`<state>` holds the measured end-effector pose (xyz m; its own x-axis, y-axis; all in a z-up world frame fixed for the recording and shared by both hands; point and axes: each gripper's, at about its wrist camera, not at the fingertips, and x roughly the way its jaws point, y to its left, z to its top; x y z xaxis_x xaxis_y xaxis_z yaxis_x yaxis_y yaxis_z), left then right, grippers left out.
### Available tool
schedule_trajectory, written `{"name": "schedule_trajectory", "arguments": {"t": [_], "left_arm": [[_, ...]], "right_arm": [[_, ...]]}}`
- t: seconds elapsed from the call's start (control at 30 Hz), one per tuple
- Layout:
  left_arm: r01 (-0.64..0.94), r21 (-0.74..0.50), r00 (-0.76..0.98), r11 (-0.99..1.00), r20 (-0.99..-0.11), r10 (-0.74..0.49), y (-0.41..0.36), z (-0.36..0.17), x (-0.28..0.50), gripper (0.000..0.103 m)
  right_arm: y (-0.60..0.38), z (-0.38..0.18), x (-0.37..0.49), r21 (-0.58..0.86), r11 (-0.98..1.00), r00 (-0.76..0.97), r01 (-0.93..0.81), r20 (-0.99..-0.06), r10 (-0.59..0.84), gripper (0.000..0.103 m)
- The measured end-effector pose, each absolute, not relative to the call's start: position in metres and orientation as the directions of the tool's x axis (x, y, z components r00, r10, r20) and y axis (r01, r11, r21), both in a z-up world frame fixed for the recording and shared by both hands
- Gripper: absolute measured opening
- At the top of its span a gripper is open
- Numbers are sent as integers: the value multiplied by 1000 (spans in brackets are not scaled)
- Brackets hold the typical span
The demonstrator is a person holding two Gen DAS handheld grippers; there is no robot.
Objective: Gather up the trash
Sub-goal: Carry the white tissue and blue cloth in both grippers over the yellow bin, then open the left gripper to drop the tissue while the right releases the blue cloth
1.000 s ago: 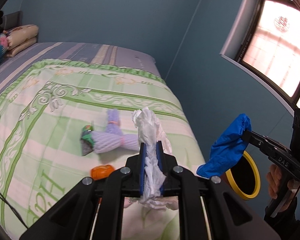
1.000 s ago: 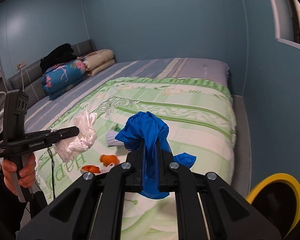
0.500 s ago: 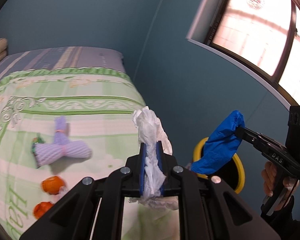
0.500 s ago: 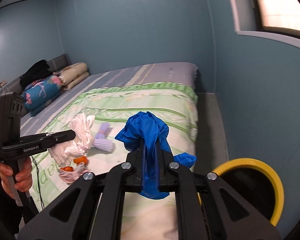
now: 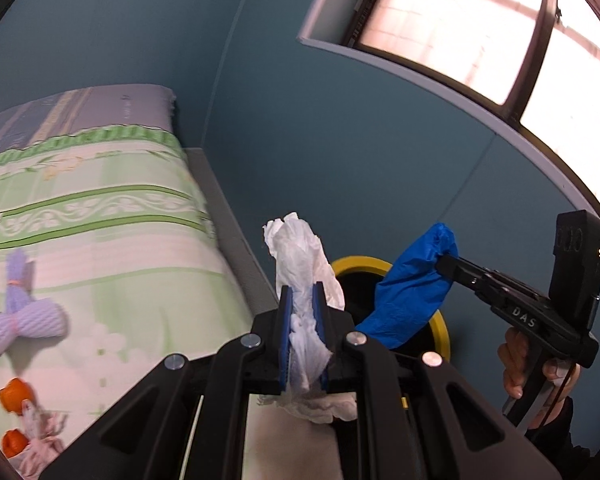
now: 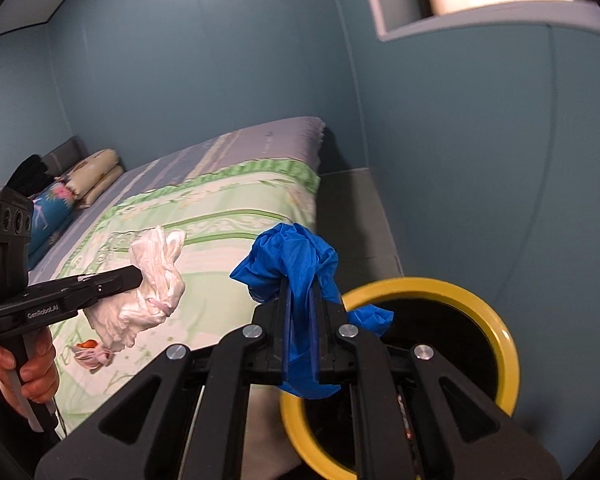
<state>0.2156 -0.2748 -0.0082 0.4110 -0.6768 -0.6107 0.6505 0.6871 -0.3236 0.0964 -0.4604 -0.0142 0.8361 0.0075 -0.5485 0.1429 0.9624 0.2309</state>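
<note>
My left gripper (image 5: 302,296) is shut on a crumpled white plastic bag (image 5: 300,252); it also shows in the right wrist view (image 6: 151,280). My right gripper (image 6: 302,292) is shut on a blue glove (image 6: 295,256), also seen in the left wrist view (image 5: 414,288). A black bin with a yellow rim (image 6: 500,332) stands on the floor beside the bed, just below and right of the glove. In the left wrist view the bin's yellow rim (image 5: 358,263) lies behind both held items.
The bed with a green patterned cover (image 5: 99,216) is to the left. On it lie a purple foam net (image 5: 23,316), orange bits (image 5: 13,390) and a pinkish scrap (image 6: 93,356). Pillows (image 6: 91,176) are at the head. Blue walls and a window (image 5: 480,28) are to the right.
Both grippers have swung right, away from the bed and toward the yellow-rimmed bin, each still holding its item. The bin now sits much closer under the right gripper.
</note>
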Motion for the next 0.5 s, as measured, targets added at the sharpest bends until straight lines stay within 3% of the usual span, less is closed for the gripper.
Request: {"name": "schedule_trajectory", "arguments": {"t": [0.5], "left_arm": [[715, -342, 268, 610, -671, -691, -368, -55, 213, 9]], "right_arm": [[-509, -56, 88, 244, 931, 787, 270, -613, -67, 7]]}}
